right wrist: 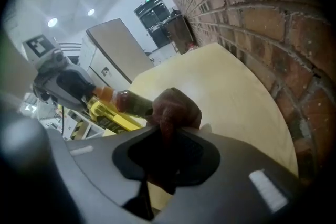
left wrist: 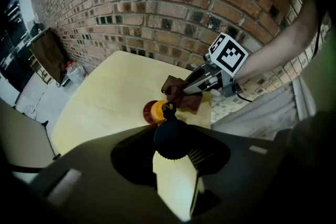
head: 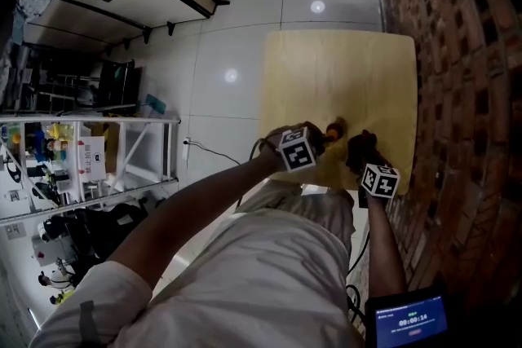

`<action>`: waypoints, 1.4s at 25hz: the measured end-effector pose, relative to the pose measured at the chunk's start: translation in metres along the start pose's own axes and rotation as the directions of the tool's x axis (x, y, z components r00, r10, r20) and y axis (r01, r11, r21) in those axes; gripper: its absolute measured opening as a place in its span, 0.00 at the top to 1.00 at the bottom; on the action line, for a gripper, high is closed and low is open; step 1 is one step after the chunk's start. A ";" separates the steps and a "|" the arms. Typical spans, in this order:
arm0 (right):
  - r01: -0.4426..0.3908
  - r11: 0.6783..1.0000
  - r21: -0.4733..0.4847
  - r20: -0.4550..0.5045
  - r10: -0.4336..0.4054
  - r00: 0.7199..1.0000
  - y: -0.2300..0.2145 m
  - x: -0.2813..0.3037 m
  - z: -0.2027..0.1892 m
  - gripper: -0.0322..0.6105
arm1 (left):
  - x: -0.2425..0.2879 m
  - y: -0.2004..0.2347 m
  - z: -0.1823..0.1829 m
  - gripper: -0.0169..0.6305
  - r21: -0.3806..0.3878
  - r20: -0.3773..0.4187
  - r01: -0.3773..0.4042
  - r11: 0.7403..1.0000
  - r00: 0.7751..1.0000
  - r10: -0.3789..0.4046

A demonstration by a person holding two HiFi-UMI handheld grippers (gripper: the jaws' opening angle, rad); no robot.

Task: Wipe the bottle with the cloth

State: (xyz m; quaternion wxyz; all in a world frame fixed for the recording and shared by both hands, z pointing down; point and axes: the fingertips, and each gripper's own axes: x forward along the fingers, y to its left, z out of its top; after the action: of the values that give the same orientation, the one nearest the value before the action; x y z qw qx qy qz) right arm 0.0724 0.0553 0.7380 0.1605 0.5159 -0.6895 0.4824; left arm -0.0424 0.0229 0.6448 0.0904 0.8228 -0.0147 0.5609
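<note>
A small bottle [head: 333, 129] with an orange neck band [left wrist: 156, 111] and a dark body [right wrist: 134, 104] is held over the near edge of the light wooden table [head: 342, 69]. My left gripper [head: 320, 138] is shut on the bottle's black cap end [left wrist: 170, 136], so the bottle points away from it. A dark brown cloth [right wrist: 176, 107] is bunched in my shut right gripper [right wrist: 165, 131]. The cloth [left wrist: 181, 96] lies against the bottle's far end. From the left gripper view the right gripper [left wrist: 185, 86] comes in from the right. The head view shows the two grippers close together.
A brick wall [head: 465, 53] runs along the table's right side. White floor tiles [head: 228, 69] lie to the left, with shelving [head: 81, 159] beyond. A yellow-and-black object [right wrist: 113, 118] sits below the table's edge. A small screen [head: 412, 320] is at my right.
</note>
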 end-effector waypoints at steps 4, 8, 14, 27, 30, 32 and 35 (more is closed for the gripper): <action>-0.174 0.981 -0.086 -0.101 0.166 0.981 0.039 0.000 -0.021 0.84 | -0.001 -0.002 -0.003 0.72 0.027 -0.009 0.021 0.999 1.000 -0.020; -0.243 0.942 -0.231 -0.150 0.212 0.966 0.082 0.005 -0.025 0.84 | -0.005 -0.018 0.001 0.71 0.140 -0.039 0.052 0.989 0.998 -0.047; -0.257 0.956 -0.141 0.040 0.265 0.963 0.097 0.005 0.015 0.85 | -0.004 -0.031 -0.008 0.72 0.279 -0.072 0.095 0.956 0.994 -0.078; -0.253 0.967 0.019 -0.099 0.253 0.962 0.099 0.038 -0.003 0.85 | -0.006 -0.042 -0.008 0.72 0.360 -0.082 0.111 0.926 0.993 -0.087; -0.204 0.978 -0.045 -0.256 0.186 0.949 0.096 0.053 -0.032 0.85 | -0.004 -0.052 -0.002 0.72 0.377 -0.086 0.130 0.917 0.991 -0.105; -0.230 0.964 -0.131 -0.358 0.170 0.918 0.102 0.058 -0.054 0.85 | 0.001 -0.063 -0.001 0.72 0.434 -0.120 0.154 0.887 0.986 -0.113; -0.253 0.958 -0.136 -0.377 0.186 0.907 0.105 0.050 -0.066 0.85 | 0.005 -0.070 -0.005 0.72 0.490 -0.149 0.164 0.856 0.983 -0.104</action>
State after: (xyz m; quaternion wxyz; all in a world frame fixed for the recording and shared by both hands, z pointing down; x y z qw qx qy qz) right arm -0.0578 0.0829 0.7531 0.2751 0.3206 -0.7431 0.5189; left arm -0.0366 0.0932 0.6421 -0.0861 0.7828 0.1936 0.5851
